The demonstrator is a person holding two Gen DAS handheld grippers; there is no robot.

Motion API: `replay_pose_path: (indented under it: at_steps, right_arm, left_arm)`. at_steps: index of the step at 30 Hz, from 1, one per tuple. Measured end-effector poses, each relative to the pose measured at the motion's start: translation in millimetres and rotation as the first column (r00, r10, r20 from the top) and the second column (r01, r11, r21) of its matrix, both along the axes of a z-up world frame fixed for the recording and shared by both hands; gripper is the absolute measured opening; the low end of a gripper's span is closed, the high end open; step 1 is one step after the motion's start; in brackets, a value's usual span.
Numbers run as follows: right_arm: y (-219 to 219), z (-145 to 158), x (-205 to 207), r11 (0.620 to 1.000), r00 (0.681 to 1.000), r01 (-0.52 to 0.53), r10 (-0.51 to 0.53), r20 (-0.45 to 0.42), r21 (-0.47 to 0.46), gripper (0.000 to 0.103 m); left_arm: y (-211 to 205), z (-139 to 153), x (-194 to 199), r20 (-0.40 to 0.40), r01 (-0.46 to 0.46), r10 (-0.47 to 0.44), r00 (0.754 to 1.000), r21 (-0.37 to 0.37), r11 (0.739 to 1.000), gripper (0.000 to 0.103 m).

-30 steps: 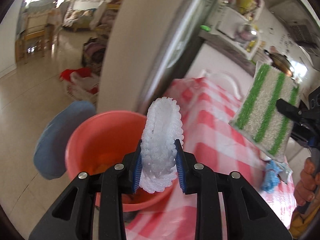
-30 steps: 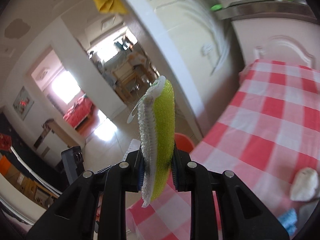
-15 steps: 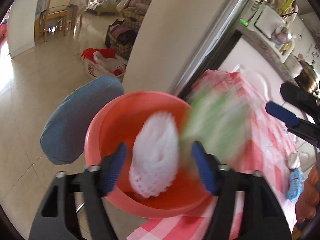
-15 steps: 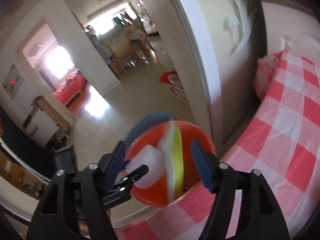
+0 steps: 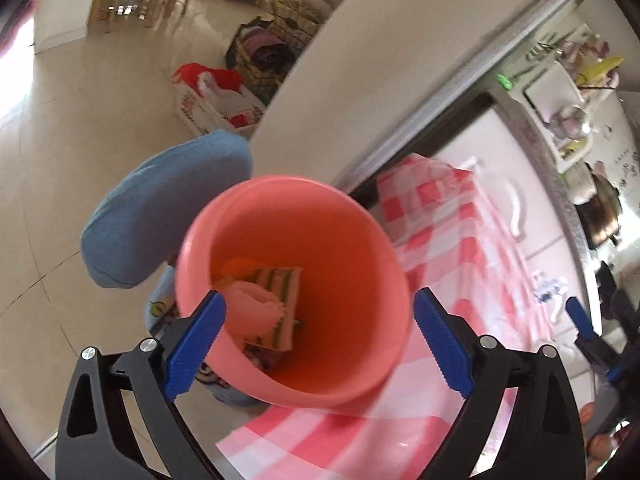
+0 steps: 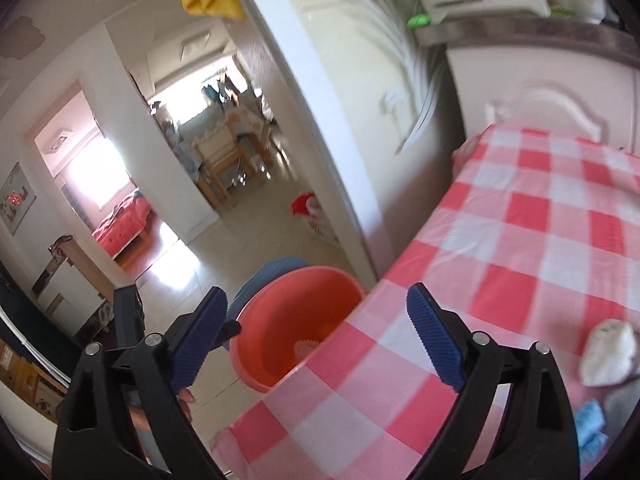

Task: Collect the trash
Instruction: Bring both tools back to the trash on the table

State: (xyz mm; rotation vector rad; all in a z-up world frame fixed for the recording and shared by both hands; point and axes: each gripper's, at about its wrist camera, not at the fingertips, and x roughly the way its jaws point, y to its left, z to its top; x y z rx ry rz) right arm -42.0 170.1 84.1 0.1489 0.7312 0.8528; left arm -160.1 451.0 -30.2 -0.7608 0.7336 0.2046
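Both tools, left (image 5: 316,344) and right (image 6: 316,336), opening and empty above the pink bin (image 5: 360,240), sponges (image 5: 276,300) lying inside

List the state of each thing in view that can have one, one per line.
Left gripper: jaws opening, nothing between them.
Right gripper: jaws opening, nothing between them.
Pink bucket: upright beside the table, holding trash.
Green-striped sponge: lying in the bucket.
White foam net: in the bucket, on the sponge.
White wad: on the checkered tablecloth, uncollected.
Blue scrap: on the tablecloth, uncollected.
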Motion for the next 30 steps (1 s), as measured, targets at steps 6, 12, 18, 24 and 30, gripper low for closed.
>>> replay_pose_path:
  at_steps: [6, 12, 18, 24, 30]
  right_arm:
    - [-39.0, 6.2, -23.0, 0.999, 0.995, 0.051, -0.05, 0.086, -0.008, 0.094]
    - [-78.4, 8.2, -32.2, 0.992, 0.981, 0.12, -0.123, 0.147, 0.025, 0.095]
    - [-116.7, 3.5, -29.1, 0.98, 0.967, 0.192, -0.198, 0.161, 0.051, 0.096]
    - [-150.8, 3.1, -23.6, 0.97, 0.964, 0.216, -0.23, 0.137, 0.111, 0.099]
    - [-177.0, 6.7, -20.5, 0.963, 0.959, 0.23, -0.249, 0.134, 0.142, 0.099]
  left_arm:
    - [-28.9, 28.9, 2.6, 0.059, 0.076, -0.079, 0.995, 0.054, 0.996, 0.095]
    - [-68.4, 53.3, 5.3, 0.112, 0.16, -0.171, 0.979, 0.097, 0.982, 0.097]
    - [-109.9, 73.8, 11.6, 0.153, 0.253, -0.268, 0.951, 0.108, 0.961, 0.097]
    - [-152.0, 84.5, 19.4, 0.152, 0.325, -0.343, 0.927, 0.132, 0.936, 0.097]
    - [-185.8, 92.7, 25.3, 0.159, 0.375, -0.394, 0.905, 0.137, 0.917, 0.097]
